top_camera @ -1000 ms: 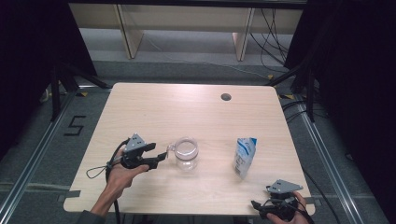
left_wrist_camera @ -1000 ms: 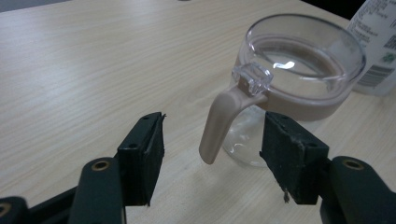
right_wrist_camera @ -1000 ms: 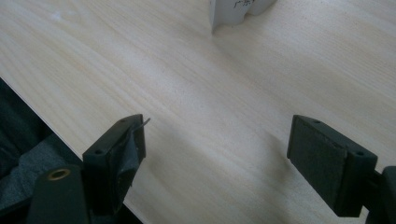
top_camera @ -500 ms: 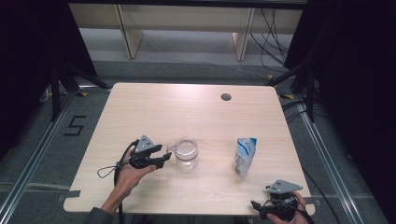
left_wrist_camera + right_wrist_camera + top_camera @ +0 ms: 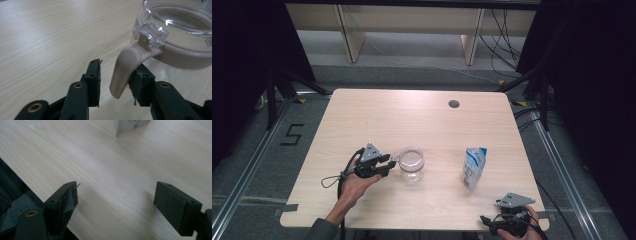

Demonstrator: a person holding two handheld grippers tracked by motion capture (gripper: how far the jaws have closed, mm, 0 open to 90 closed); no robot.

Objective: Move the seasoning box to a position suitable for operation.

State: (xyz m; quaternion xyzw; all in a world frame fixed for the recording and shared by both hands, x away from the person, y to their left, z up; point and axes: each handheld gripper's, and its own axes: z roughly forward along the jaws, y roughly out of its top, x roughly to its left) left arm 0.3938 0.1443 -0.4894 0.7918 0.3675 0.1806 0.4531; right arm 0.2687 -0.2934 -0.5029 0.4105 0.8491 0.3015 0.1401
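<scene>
Since a second ago, my left gripper (image 5: 113,82) slid to the upright clear glass jug's (image 5: 412,164) beige handle (image 5: 127,67), its jaws closing around it, one pad touching; the handle pointed left toward my hand, and my right gripper (image 5: 115,202) stayed released.

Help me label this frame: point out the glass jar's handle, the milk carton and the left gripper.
jar handle (image 5: 126,68): left gripper view, its beige curved grip.
milk carton (image 5: 474,168): high view, its front face.
left gripper (image 5: 115,82): left gripper view, midway between its fingers.
</scene>
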